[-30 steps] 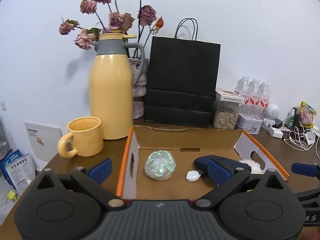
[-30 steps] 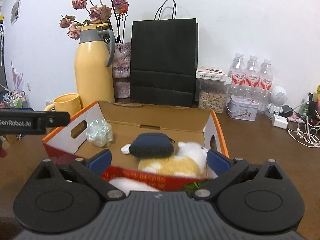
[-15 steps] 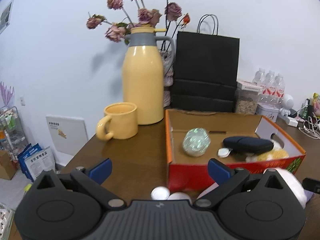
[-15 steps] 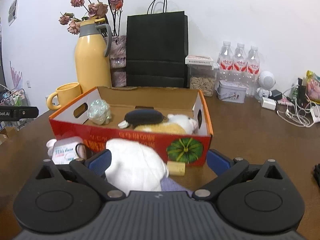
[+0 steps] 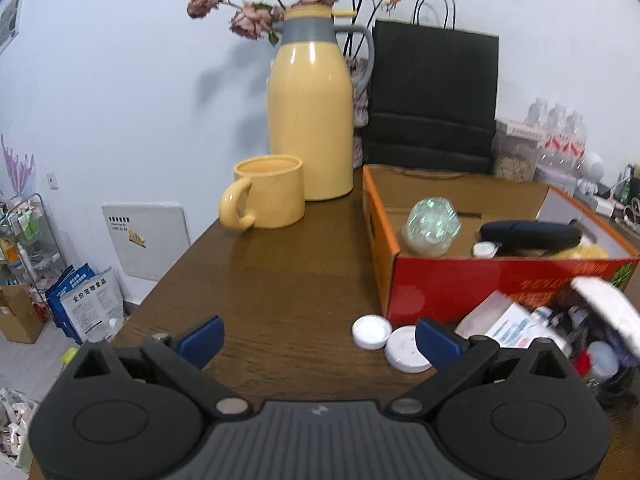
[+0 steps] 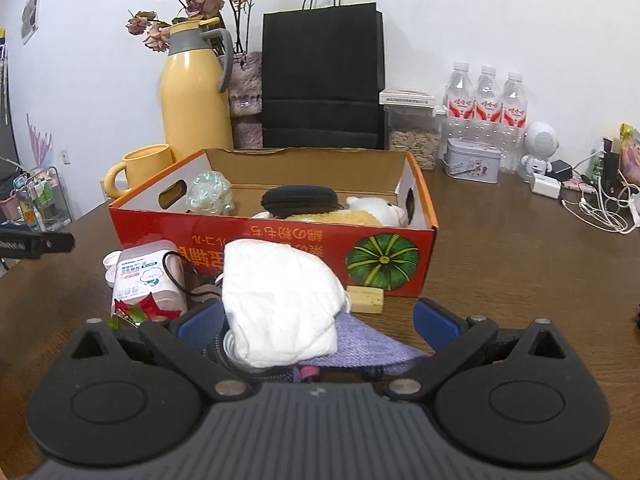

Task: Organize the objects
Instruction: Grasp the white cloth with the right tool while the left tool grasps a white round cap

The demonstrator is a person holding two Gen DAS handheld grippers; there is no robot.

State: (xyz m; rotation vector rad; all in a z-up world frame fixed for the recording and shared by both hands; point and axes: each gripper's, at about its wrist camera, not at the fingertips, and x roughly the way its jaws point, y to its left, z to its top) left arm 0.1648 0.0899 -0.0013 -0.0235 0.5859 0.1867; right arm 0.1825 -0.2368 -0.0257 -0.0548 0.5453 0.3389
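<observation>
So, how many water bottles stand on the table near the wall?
3. They stand in a row beside the seed container: left bottle, middle bottle, right bottle. More behind them may be hidden.

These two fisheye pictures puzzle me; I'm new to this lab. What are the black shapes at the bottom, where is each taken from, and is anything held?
Each black shape is a hand-held two-finger tool carried by a person, with a camera looking along its blue-tipped fingers. One picture comes from the left tool, the other from the right tool. Both are open and hold nothing.

On the brown wooden table stands an open red cardboard box holding a shiny crinkled ball, a dark zip pouch and a yellow-white plush toy. In front of it lie a crumpled white cloth, a wipes pack and two round white lids. Behind stand a yellow jug and a yellow mug.
</observation>
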